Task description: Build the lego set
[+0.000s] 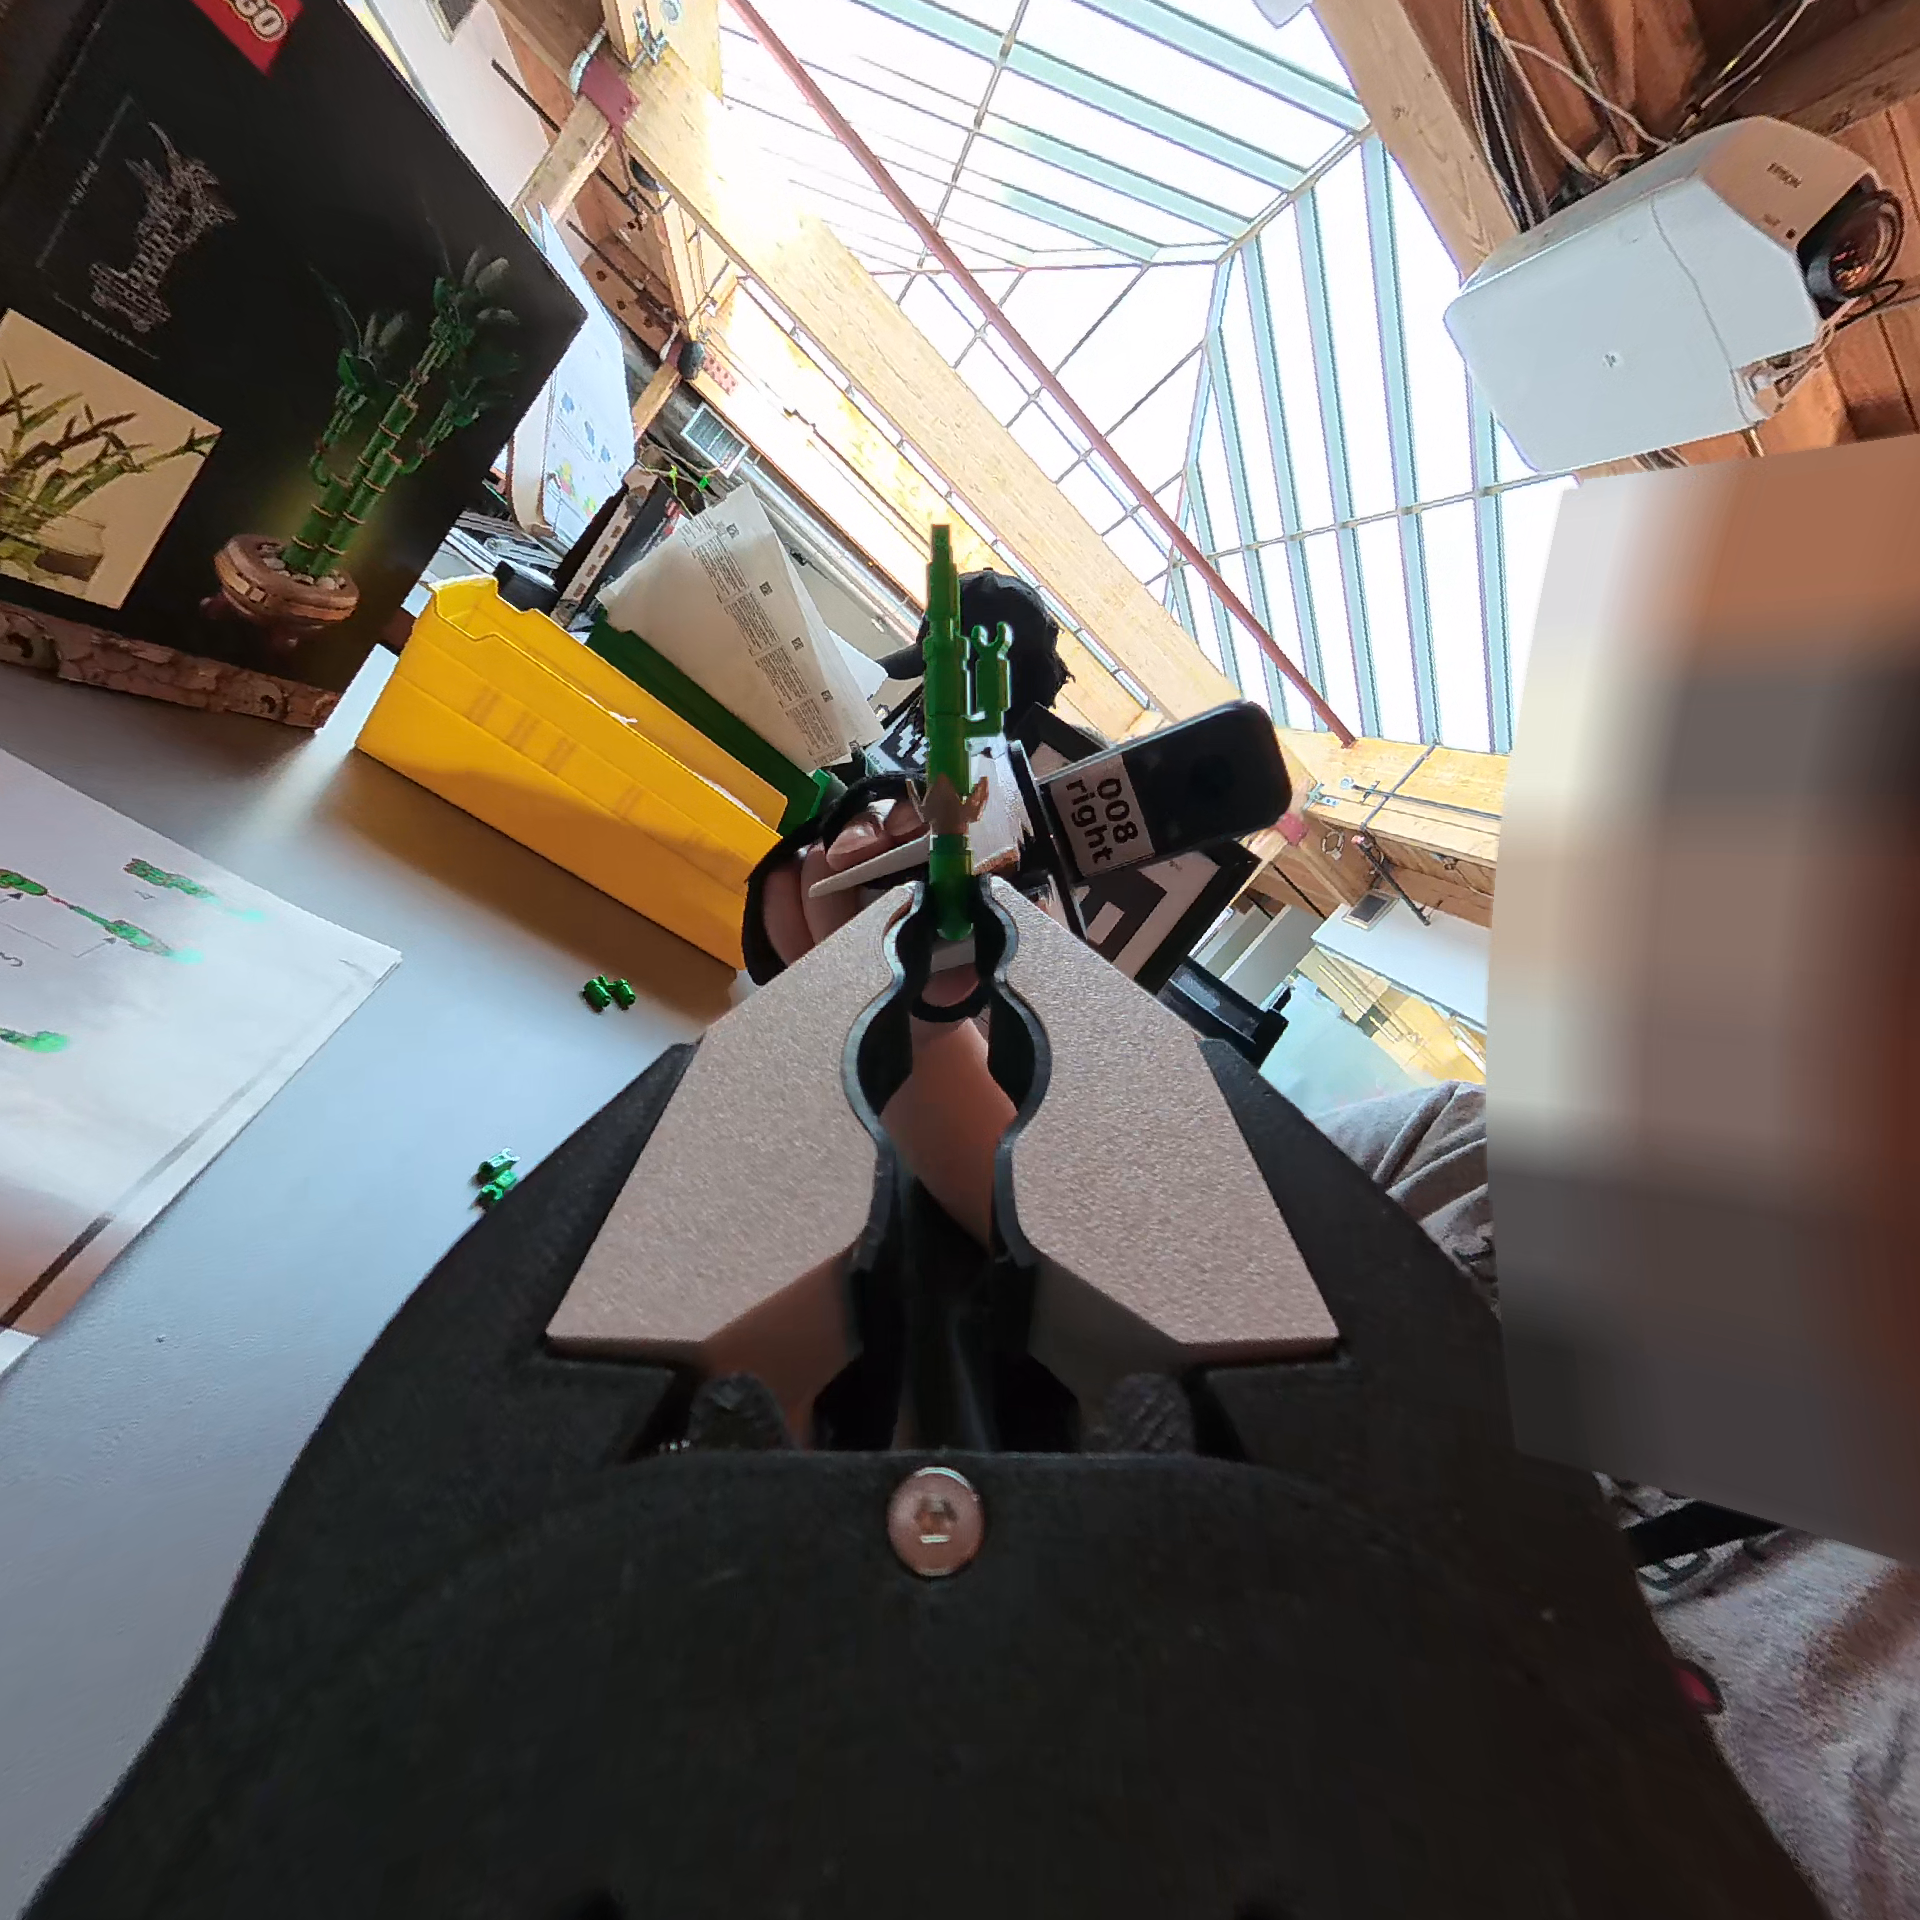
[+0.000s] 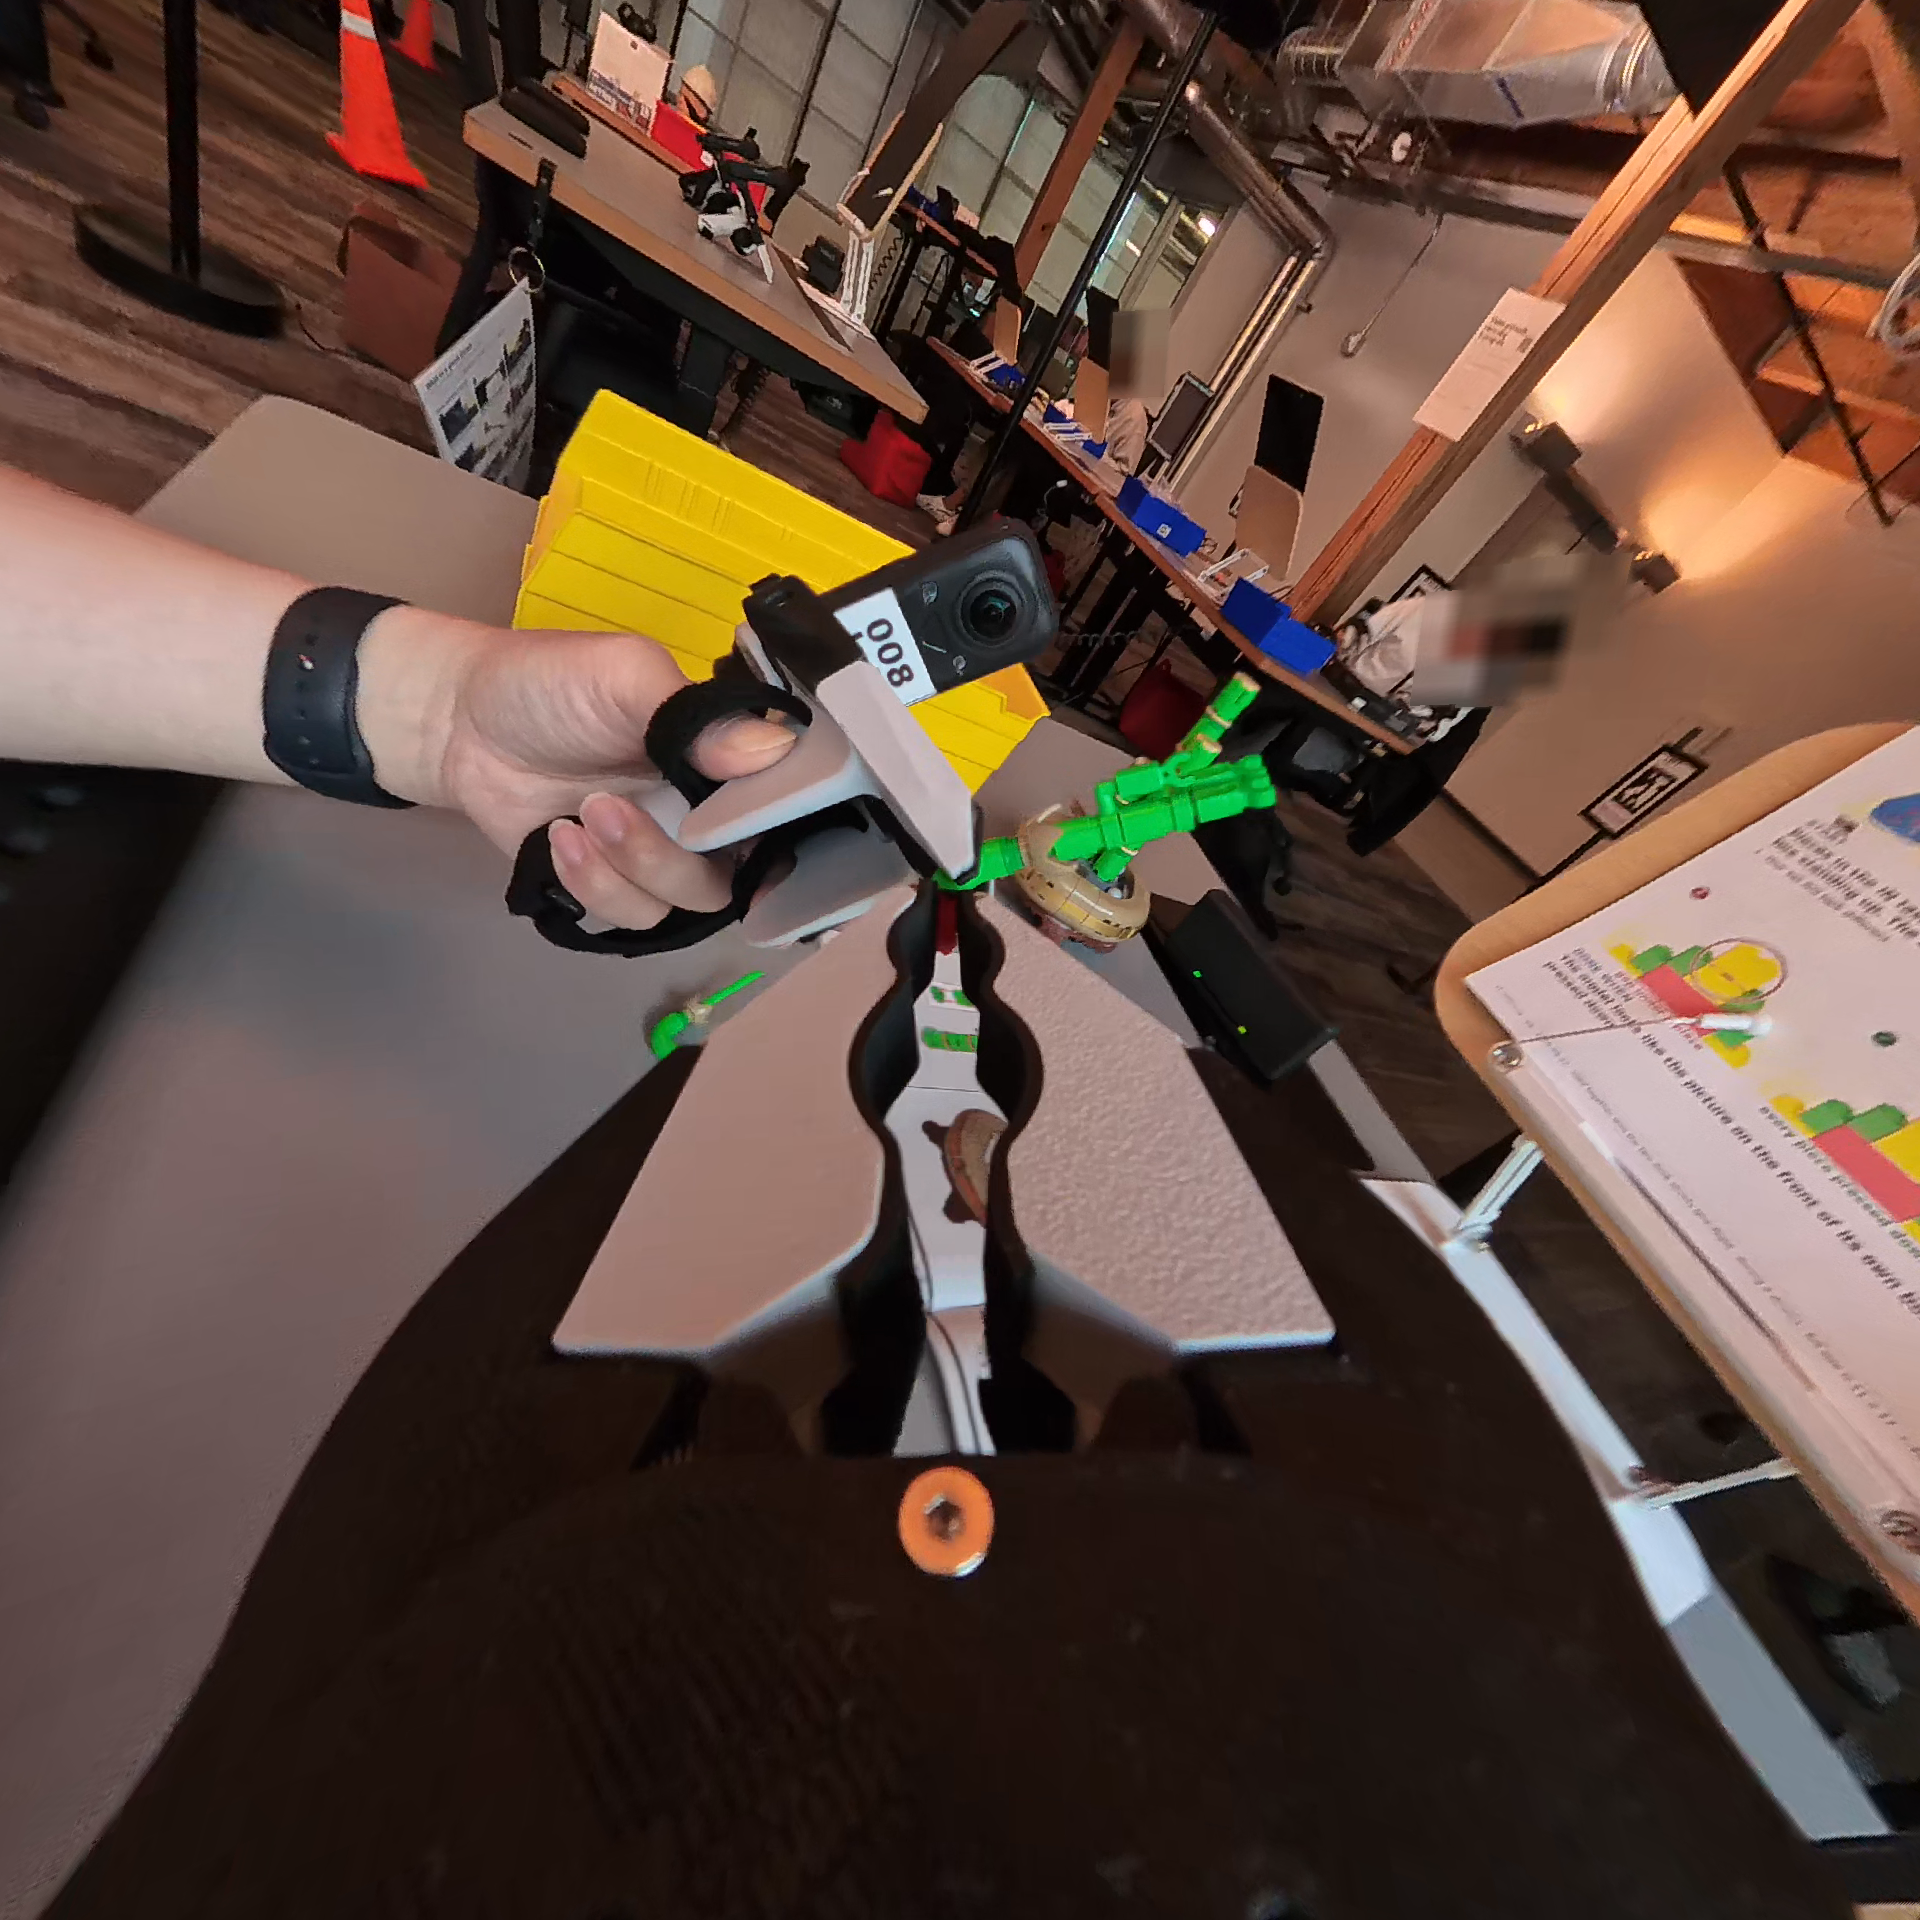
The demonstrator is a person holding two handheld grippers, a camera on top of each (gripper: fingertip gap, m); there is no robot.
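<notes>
In the left wrist view my left gripper (image 1: pixel 948 914) is shut on the bottom end of a thin green bamboo stalk (image 1: pixel 948 675), which points up and has a tan ring and a side clip. The right gripper's white fingers (image 1: pixel 862 883) sit right behind the stalk. In the right wrist view my right gripper (image 2: pixel 945 906) has its jaws almost together at the stalk's near end (image 2: pixel 997 857), with a small red bit between them. The left gripper (image 2: pixel 961 857) meets it tip to tip. A tan round pot base (image 2: pixel 1086 894) with thicker green stalks (image 2: pixel 1184 800) lies just beyond.
A yellow bin (image 1: pixel 571 748) and the black set box (image 1: pixel 260 343) stand at the back left. An instruction sheet (image 1: pixel 156 987) and loose green pieces (image 1: pixel 608 992) lie on the grey table. A black device (image 2: pixel 1236 997) and a side board with a printed sheet (image 2: pixel 1714 1039) are at the right. My two grippers' fingertips are within a few centimetres of each other.
</notes>
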